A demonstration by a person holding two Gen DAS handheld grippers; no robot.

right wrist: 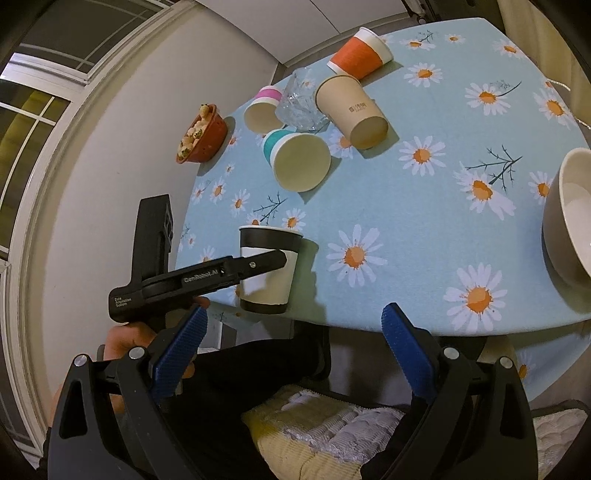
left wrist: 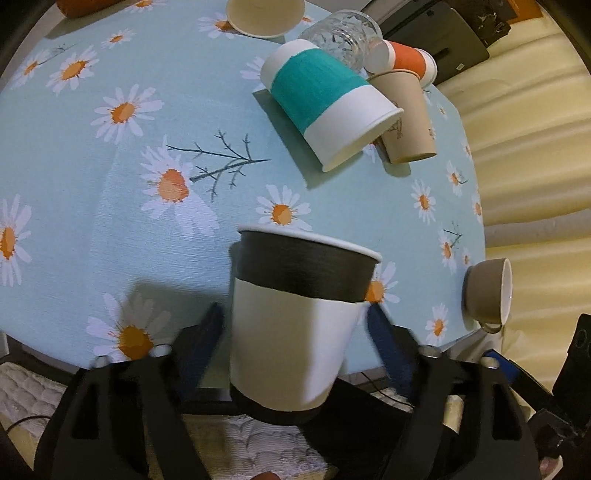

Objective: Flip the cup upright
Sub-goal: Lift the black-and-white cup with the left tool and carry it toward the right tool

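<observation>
1. The left gripper (left wrist: 295, 325) is clenched on a black-and-white paper cup (left wrist: 295, 314), its blue pads (left wrist: 212, 332) pressed against the cup's white middle on either side.
2. That cup is held mouth up, tilted slightly, at the near edge of the daisy-print tablecloth (left wrist: 110, 166). From the right wrist view its black base seems to hang just past the table edge; whether it touches the cloth I cannot tell.
3. The right gripper (right wrist: 291, 332) stands released, its blue ridged fingers (right wrist: 402, 343) spread wide with nothing between them, hanging off the table's near edge.
4. Further back, a teal-banded paper cup (left wrist: 325, 107) lies on its side, mouth towards the near right.
5. Just beside it lies a plain brown paper cup (left wrist: 406, 118), also on its side, touching or nearly touching the teal one.
6. Behind those lie a clear glass tumbler (left wrist: 343, 33) and an orange-banded paper cup (left wrist: 406, 59), both tipped over.
7. A pink-banded paper cup (right wrist: 260, 109) lies beside the glass, mouth facing forward.
8. A red bowl (right wrist: 201, 136) holding food sits at the far left edge of the table.
9. A taupe ceramic teacup (left wrist: 491, 291) lies on its side at the right edge.
</observation>
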